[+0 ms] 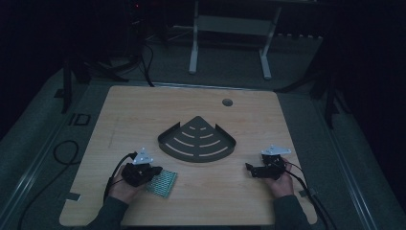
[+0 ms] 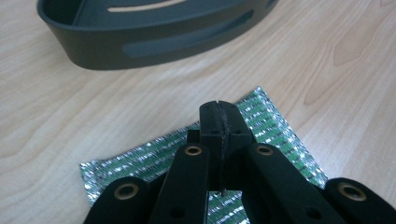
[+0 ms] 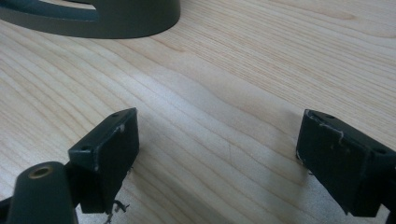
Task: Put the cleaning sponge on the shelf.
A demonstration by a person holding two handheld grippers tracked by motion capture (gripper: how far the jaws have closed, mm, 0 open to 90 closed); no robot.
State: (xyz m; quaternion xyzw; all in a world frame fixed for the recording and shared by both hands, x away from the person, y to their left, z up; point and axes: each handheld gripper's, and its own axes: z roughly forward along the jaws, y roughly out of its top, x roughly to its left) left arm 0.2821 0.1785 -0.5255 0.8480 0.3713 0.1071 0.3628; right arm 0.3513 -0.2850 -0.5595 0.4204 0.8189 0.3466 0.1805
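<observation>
Two sleeved forearms enter at the bottom edge of the high view, each hand wrapped around a black gripper. At lower left of that frame the left gripper [image 1: 154, 171] sits over the near corner of a shiny green and silver mesh pad [image 1: 162, 182], which lies flat on the wooden table [image 1: 143, 110] just right of the hand. In the left gripper view its jaws are pressed together at the centre of the frame, pad against pad; they hang over the mesh pad [image 2: 275, 130], which spreads out below and behind them, and whether an edge of it is caught between them cannot be told. At lower right of the high view the right gripper [image 1: 249, 167] rests low over bare wood, well apart from the pad. The right gripper view shows its jaws spread wide, one at lower left and one at lower right of the frame, with wood grain between them. Farther up, at the middle of the high view, stands a dark grey fan-shaped slotted tray [image 1: 197, 140], its curved wall facing the person. A small round hole [image 1: 227, 102] marks the table beyond it.
</observation>
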